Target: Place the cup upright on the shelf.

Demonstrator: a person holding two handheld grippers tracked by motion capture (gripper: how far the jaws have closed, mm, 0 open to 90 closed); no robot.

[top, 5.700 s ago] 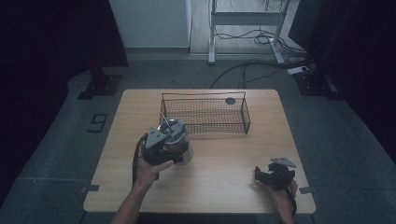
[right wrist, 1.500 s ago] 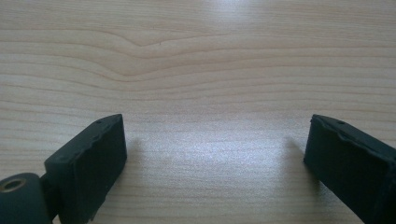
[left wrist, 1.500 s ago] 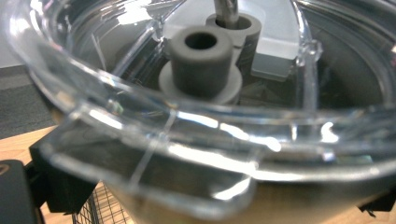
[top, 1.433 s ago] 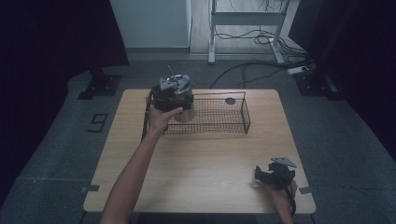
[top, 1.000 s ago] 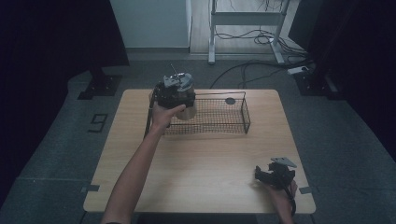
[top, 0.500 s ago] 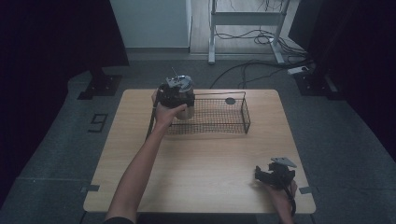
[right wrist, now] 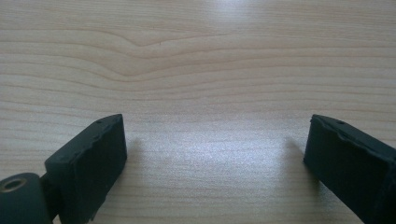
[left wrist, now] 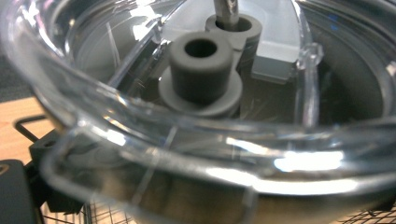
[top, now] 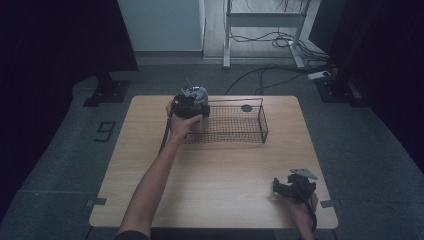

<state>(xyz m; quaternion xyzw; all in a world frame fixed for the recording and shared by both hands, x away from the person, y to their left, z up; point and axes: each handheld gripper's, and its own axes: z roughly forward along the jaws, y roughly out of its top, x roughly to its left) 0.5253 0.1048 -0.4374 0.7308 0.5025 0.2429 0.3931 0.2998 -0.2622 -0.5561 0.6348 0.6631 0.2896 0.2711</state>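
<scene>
Left gripper (top: 189, 102) clamped on clear plastic bowl (left wrist: 196, 116) over wire basket (top: 235, 122), upper centre; right gripper (right wrist: 215, 154) jaws apart on counter (top: 220, 170).

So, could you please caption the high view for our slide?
Left claw holds a clear container over the wire basket's left end; right claw rests open on the table.

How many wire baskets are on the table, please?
1. The wire basket stands at the far side of the table, and a clear container is held over its left end.
</scene>
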